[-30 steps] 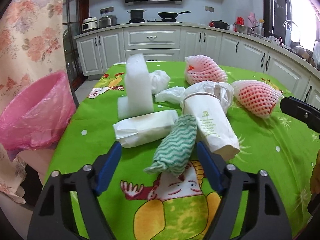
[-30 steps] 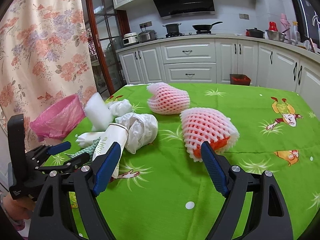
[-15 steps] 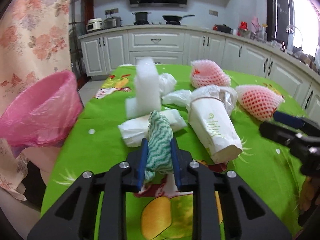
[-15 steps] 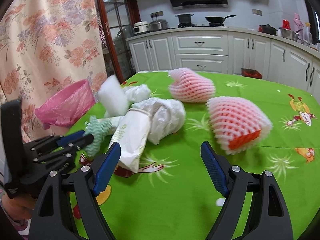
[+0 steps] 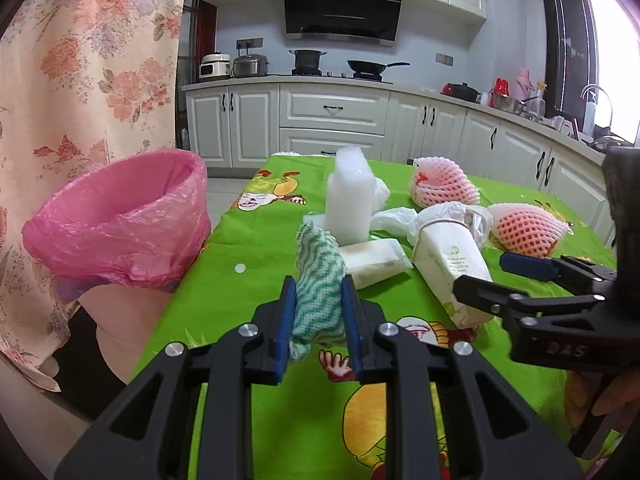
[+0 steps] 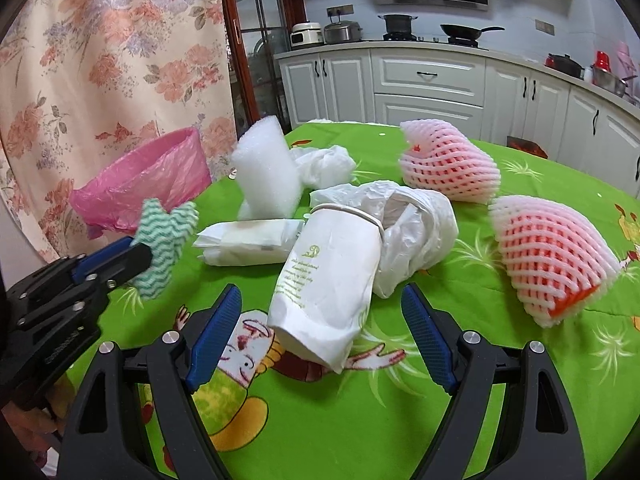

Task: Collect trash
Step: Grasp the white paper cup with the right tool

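Note:
My left gripper (image 5: 318, 300) is shut on a green-and-white wavy cloth (image 5: 318, 280) and holds it above the table; it shows from the side in the right wrist view (image 6: 164, 240). A bin lined with a pink bag (image 5: 120, 224) stands left of the table. My right gripper (image 6: 320, 320) is open, its jaws either side of the base of a lying white paper cup (image 6: 328, 276). Around it lie a white wrapped packet (image 6: 248, 242), a crumpled white plastic bag (image 6: 416, 228), a white foam block (image 6: 268, 172) and two pink foam fruit nets (image 6: 448, 160), (image 6: 548, 256).
The table has a bright green cartoon-print cloth (image 6: 400, 400). A floral curtain (image 5: 80, 60) hangs at the left behind the bin. White kitchen cabinets (image 5: 332, 116) and a counter with pots run along the back and right.
My left gripper closed on the green cloth and lifted it off the table, swinging left toward the pink bin. My right gripper moved in over the paper cup, staying open.

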Demonstrator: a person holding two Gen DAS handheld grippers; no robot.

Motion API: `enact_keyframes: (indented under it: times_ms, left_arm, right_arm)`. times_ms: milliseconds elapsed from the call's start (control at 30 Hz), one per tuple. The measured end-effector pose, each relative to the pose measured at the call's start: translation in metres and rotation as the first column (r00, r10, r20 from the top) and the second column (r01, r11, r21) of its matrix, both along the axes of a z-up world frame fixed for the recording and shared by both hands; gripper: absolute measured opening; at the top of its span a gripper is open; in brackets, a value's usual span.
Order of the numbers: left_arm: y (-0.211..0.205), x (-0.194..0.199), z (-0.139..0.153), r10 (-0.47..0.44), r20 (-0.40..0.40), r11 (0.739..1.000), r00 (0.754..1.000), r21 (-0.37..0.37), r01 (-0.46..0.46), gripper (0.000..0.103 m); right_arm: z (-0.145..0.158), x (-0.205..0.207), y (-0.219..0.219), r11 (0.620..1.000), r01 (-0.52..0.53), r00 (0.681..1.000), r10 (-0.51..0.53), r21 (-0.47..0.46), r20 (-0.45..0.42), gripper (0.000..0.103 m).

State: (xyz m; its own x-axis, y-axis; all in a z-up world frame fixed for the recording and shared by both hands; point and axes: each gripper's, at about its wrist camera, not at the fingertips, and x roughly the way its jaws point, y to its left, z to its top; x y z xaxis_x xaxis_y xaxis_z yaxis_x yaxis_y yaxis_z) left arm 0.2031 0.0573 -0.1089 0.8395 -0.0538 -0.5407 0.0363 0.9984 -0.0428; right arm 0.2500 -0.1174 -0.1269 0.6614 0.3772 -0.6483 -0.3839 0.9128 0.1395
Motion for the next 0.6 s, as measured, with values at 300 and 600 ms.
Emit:
enact_keyframes:
  times_ms: [300,600]
  left_arm:
    - [0.002,-0.003,-0.002,-0.008,0.011,1.0,1.0,-0.006,0.008,0.022]
    - [0.0,-0.004,-0.003,-0.007,0.014,1.0,1.0,-0.012,0.007,0.022]
  right_arm:
    - [-0.01,0.016,-0.001,0.999,0.047,0.998,-0.048,-0.018,-0.045,0.076]
    - [-0.015,0.02,0.004,1.0,0.019,0.997,-0.021,-0.025,-0.077,0.056]
